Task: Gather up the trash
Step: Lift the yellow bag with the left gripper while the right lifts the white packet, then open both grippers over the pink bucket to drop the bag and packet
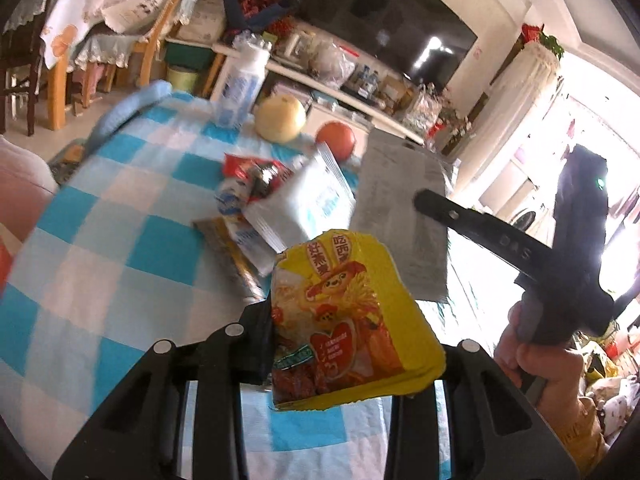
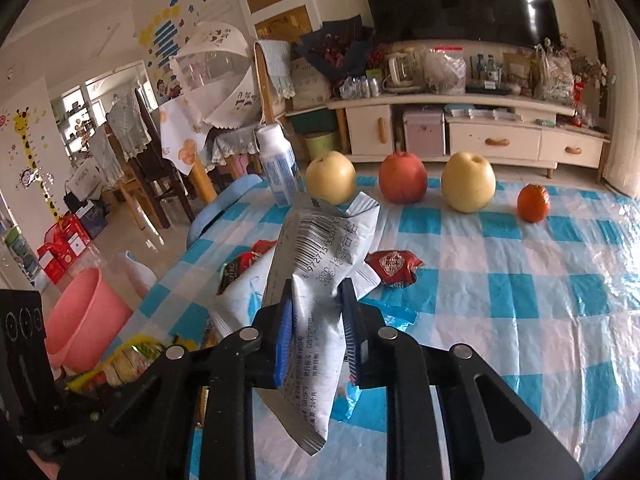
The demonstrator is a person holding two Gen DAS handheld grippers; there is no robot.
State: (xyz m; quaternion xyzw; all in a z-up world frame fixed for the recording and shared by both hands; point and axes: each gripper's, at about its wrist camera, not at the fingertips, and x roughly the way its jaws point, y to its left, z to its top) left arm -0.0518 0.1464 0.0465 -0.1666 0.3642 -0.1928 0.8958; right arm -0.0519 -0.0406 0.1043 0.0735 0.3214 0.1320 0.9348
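In the left wrist view my left gripper is shut on a yellow snack wrapper, held up above the checked tablecloth. To its right a hand holds my right gripper, which is clamped on a grey-silver wrapper. The right wrist view shows that gripper shut on the same crumpled silver wrapper, barcode side up, with blue pads pressing both sides. On the table lie a red wrapper, a white packet and more wrappers.
A pink bucket stands on the floor left of the table. At the table's far edge stand a white bottle, two pale pears, a red apple and an orange. Chairs and a TV cabinet lie beyond.
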